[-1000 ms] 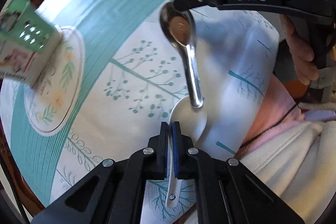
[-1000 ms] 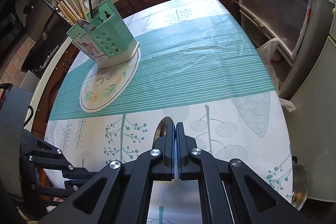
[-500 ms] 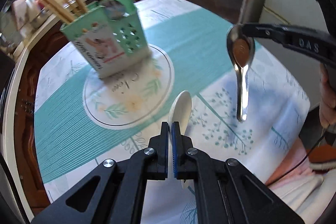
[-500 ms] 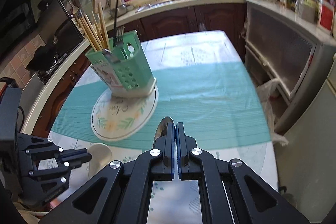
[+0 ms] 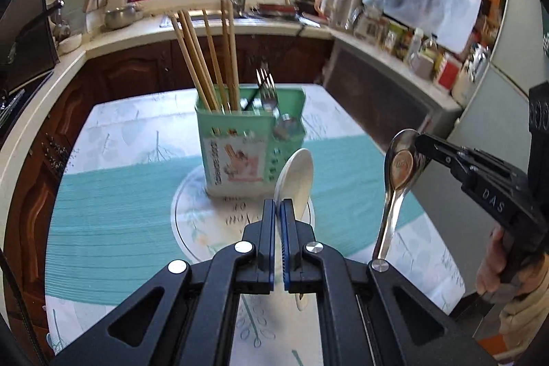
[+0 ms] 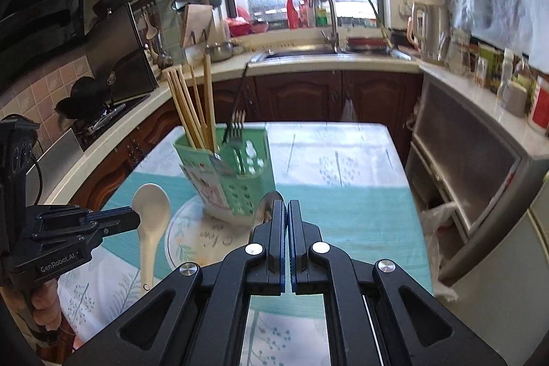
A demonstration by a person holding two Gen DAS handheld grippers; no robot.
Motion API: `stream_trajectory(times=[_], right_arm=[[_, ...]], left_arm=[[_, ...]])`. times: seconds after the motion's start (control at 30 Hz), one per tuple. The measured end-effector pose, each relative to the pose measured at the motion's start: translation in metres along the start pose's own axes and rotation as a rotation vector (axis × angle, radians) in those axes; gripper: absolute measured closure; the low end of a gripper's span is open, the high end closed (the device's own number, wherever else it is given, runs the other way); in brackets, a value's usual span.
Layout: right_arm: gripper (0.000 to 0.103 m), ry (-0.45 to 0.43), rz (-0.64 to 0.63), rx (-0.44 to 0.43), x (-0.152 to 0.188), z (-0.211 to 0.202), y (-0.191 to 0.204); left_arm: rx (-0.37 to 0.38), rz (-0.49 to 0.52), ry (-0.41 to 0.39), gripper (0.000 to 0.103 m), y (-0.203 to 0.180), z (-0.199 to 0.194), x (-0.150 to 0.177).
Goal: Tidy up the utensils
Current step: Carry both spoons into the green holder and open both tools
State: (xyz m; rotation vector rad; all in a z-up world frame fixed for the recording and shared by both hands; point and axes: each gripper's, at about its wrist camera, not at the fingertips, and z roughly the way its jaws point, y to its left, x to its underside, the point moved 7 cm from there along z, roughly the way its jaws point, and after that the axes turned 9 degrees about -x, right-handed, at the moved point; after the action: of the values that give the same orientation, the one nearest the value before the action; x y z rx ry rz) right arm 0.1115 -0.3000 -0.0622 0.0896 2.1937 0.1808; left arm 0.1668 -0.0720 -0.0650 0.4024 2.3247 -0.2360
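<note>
Spoons in both grips, and we are mid-job! Our left gripper [image 5: 278, 211] is clamped tight on the rim of a white ceramic soup spoon [image 5: 295, 175], bowl upward, handle hanging below the pads. Our right gripper [image 6: 286, 211] is pinched just as tight on the bowl of a shiny steel soup spoon [image 5: 398, 174], its handle dangling straight down in the left wrist view.

Progress, as we judge it: the mint-green perforated plastic utensil caddy [image 5: 250, 143] already holds a bundle of long wooden chopsticks [image 5: 209, 64], a steel fork [image 5: 266, 88] and what looks like another metal spoon at its front corner. Both spoons we carry are not yet in, so those two drops remain.

The caddy stands on a round floral placemat [image 5: 192, 211] on the table's teal-striped tablecloth [image 5: 113, 194]. From the left gripper it sits at twelve o'clock, slightly towards eleven, near but clear of the white spoon. From the right gripper it lies at eleven o'clock, and the left gripper hangs at nine.
</note>
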Motion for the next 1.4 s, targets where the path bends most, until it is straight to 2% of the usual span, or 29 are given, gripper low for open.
stream_trajectory(times=[0.13,0.33,0.5,0.67,0.83,1.0,1.1,1.23,1.4], right_arm=[[0.102,-0.096,-0.084,0.03,-0.034,-0.001,0.016],[0.102,-0.275,-0.211,0.151,-0.077,0.01,0.032],[0.102,-0.387,-0.286,0.274,-0.108,0.029,0.036],[0.102,-0.438,-0.375,0.33,-0.13,0.062,0.047],[0.102,-0.449,-0.445,0.371,-0.136,0.112,0.053],[0.101,-0.41,-0.492,0.359,-0.126,0.175,0.055],[0.101,-0.394,-0.519,0.325,-0.108,0.195,0.06],[0.101,-0.309,-0.532,0.209,-0.08,0.22,0.07],[0.101,-0.214,-0.451,0.062,-0.06,0.236,0.074]], left_arm=[[-0.031,-0.023,-0.076,0.102,0.003,-0.003,-0.029],[-0.037,-0.095,-0.197,0.102,0.011,0.0,-0.088],[-0.043,-0.159,-0.29,0.102,0.019,0.007,-0.126],[-0.065,-0.183,-0.349,0.102,0.02,0.027,-0.141],[-0.111,-0.15,-0.39,0.102,0.014,0.055,-0.138],[-0.111,-0.126,-0.412,0.102,0.007,0.079,-0.123],[-0.085,-0.132,-0.4,0.101,0.008,0.091,-0.111],[-0.05,-0.146,-0.354,0.1,0.011,0.103,-0.095],[-0.009,-0.161,-0.274,0.086,0.016,0.105,-0.076]])
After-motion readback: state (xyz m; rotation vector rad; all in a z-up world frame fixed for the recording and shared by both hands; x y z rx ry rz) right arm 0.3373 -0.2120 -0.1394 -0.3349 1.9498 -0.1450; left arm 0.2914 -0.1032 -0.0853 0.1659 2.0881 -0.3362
